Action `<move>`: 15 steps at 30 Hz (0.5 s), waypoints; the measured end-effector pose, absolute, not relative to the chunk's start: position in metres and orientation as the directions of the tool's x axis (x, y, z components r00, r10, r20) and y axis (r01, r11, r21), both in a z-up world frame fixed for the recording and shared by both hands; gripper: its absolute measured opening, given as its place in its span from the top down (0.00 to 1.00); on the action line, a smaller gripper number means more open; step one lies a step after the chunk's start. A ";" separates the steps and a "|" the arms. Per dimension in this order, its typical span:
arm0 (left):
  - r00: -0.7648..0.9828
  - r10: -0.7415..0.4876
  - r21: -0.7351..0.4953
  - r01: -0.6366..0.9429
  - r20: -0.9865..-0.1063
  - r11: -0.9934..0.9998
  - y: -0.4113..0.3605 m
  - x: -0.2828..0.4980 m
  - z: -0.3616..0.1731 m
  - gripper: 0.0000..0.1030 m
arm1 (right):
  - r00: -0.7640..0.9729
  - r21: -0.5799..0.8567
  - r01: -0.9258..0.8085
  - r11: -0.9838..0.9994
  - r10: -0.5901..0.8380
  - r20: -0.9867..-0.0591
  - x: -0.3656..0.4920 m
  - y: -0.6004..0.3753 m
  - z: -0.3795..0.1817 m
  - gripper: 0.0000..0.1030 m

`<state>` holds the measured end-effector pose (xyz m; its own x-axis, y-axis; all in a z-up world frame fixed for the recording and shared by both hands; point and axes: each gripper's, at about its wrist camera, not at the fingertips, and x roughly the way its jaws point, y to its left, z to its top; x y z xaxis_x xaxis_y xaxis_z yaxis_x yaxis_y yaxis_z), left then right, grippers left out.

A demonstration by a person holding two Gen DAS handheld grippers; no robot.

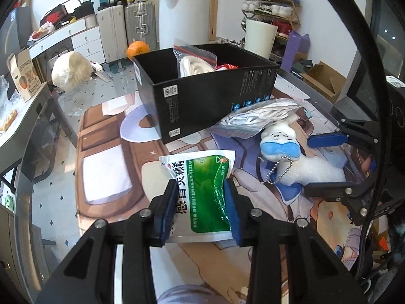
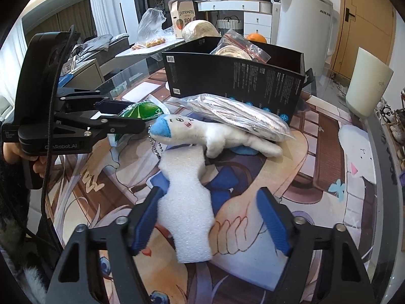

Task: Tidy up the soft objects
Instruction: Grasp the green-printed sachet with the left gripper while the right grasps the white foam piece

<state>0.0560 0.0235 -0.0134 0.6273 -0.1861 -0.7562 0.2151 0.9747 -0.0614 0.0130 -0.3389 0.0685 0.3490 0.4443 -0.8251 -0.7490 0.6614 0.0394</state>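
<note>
My left gripper (image 1: 200,204) is shut on a green and white sachet (image 1: 200,174), held just above the printed mat; in the right wrist view this left gripper (image 2: 134,116) pinches the same sachet (image 2: 144,110). A white foam piece (image 2: 187,215) lies between the fingers of my right gripper (image 2: 210,219). The left pad touches the foam and the right pad stands apart, so this gripper is open. A white and blue plush toy (image 2: 217,134) with a bead chain lies beyond the foam. On the toy rests a clear bag of striped cloth (image 2: 240,116), against the black box (image 2: 227,81).
The black box (image 1: 202,101) holds a zip bag of white cord (image 1: 195,63) and stands mid-table. An orange (image 1: 138,49) sits behind it, a fuzzy beige ball (image 1: 71,71) to its left. A white bin (image 2: 367,88) stands off the table's right edge.
</note>
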 end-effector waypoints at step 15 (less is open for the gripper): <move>0.681 -0.186 -0.086 0.179 -0.708 0.980 0.029 0.039 -0.002 0.66 | 0.372 0.012 -0.777 0.629 0.475 -0.797 0.000 -0.327 0.067 0.63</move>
<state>0.0386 0.0292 -0.0017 0.6814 -0.1864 -0.7078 0.1790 0.9801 -0.0857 -0.0001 -0.3273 0.0665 0.3724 0.4748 -0.7974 -0.7772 0.6292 0.0116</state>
